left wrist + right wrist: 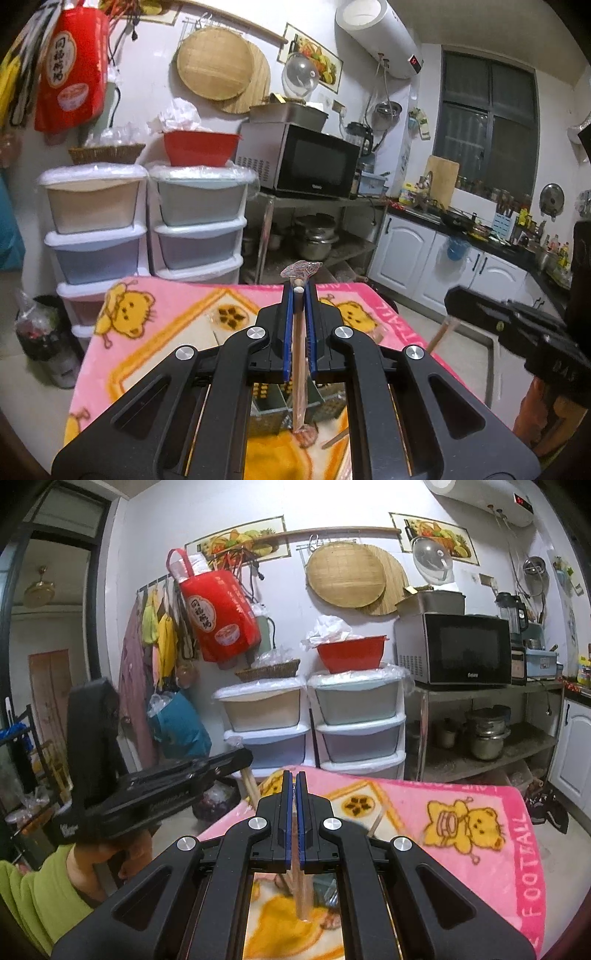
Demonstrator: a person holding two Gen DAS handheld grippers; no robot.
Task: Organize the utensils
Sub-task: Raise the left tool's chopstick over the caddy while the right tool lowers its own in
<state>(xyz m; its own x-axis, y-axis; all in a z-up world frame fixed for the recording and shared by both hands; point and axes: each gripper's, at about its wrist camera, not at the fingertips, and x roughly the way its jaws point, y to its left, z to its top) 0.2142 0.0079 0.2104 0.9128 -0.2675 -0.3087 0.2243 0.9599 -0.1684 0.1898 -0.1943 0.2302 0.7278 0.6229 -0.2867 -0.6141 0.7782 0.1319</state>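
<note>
Both claws pinch wrapped chopsticks — my left claw (300, 291) one pair (298, 354), right claw (294, 775) another (301, 893) — above the worktop (155, 332); next, the holder's slot.

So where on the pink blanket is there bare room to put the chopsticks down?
Free: the far half of the pink blanket, from the brown flower print to the bear and the lettered edge. Crowded: the near middle, where a metal holder stands under both tongs, left and right, each shut on wrapped chopsticks.
</note>
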